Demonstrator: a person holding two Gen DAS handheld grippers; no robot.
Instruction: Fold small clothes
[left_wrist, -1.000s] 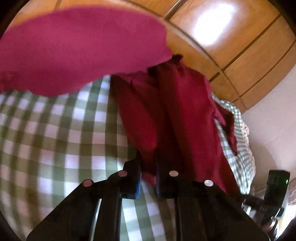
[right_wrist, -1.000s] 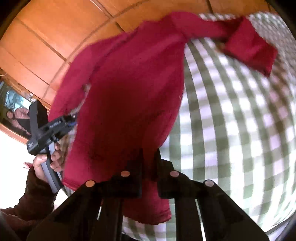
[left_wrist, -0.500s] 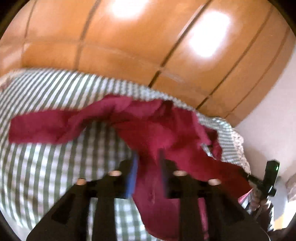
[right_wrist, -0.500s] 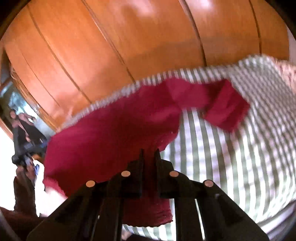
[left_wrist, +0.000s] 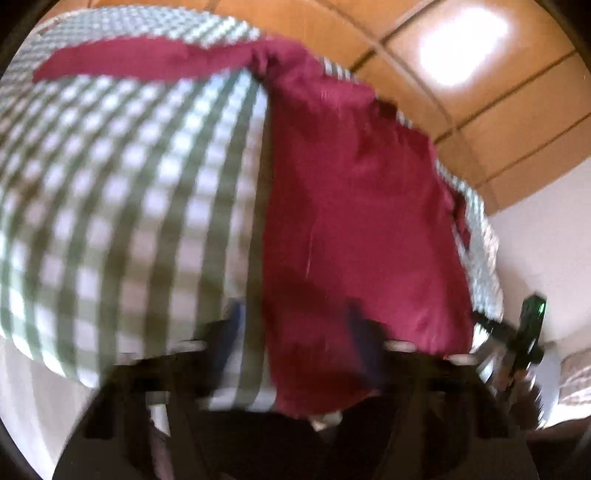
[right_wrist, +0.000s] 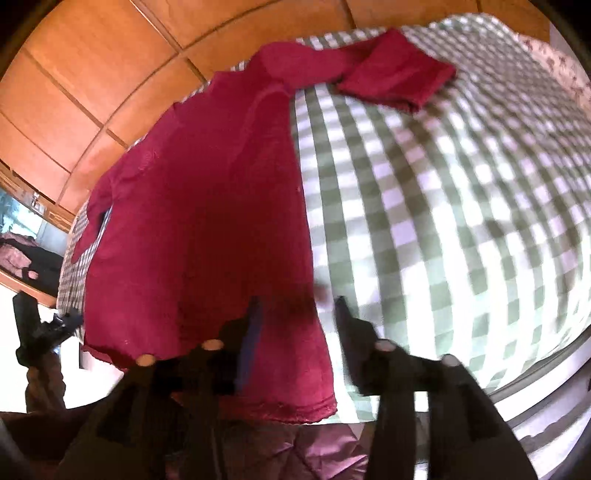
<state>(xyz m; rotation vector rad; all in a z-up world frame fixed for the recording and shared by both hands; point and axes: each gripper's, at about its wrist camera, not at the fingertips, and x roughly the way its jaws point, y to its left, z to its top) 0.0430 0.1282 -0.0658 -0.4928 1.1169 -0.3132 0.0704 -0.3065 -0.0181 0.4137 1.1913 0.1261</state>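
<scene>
My red garment (right_wrist: 207, 206) lies spread on the green checked cloth (right_wrist: 443, 206), one sleeve (right_wrist: 395, 77) stretched across its far edge. My right gripper (right_wrist: 295, 325) has just been opening, jaws apart over the hem. My left gripper (left_wrist: 295, 332) has been closing, still spread astride the hem. Wooden panels (left_wrist: 480, 92) stand behind.

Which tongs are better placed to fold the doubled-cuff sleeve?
Right. Right tongs, jaws just opened astride the red top, are on the side of that sleeve; left tongs, just narrowed, fabric between, sit across the body.
</scene>
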